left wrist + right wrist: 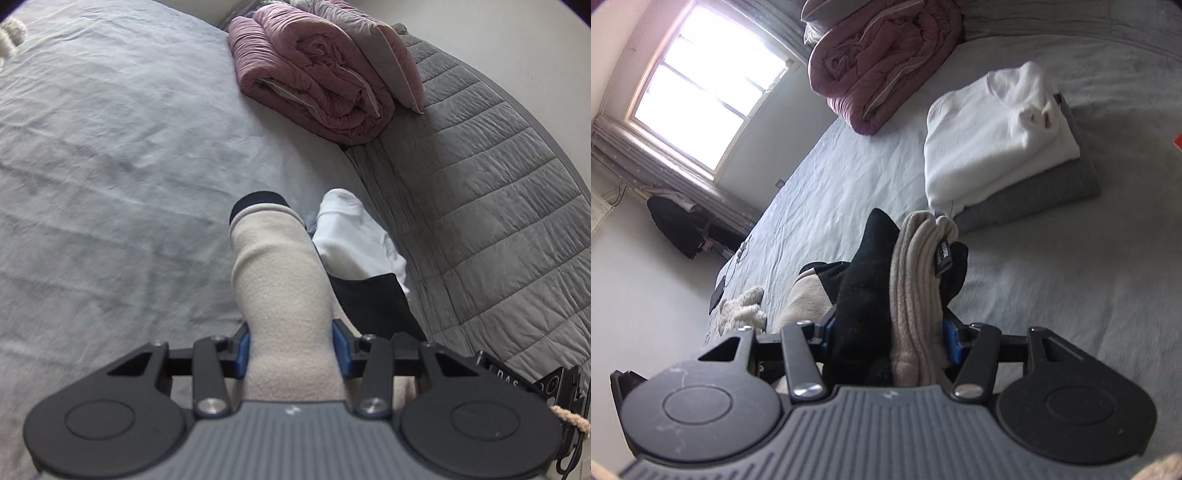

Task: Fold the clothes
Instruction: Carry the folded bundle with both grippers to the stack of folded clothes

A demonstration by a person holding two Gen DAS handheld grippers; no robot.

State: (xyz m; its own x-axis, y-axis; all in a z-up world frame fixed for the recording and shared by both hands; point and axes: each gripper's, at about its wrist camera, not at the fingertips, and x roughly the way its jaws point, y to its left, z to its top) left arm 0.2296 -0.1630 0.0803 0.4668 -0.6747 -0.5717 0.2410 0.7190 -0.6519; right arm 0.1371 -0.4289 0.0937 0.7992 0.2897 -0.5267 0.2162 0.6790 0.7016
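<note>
Both-handed grab: left tongs [291, 349] pinching a beige fleece garment [280, 280] (black cuff at its tip), centre of left wrist view, held above the pale bed sheet [110, 166]. Right tongs [890, 338] pinched on bunched beige-and-black folds of that fleece garment [912, 288], lower centre. Folded white garment [990, 136] sits on a folded grey one [1034, 195], upper right. Rolled pink quilt [882, 55] top centre.
</note>
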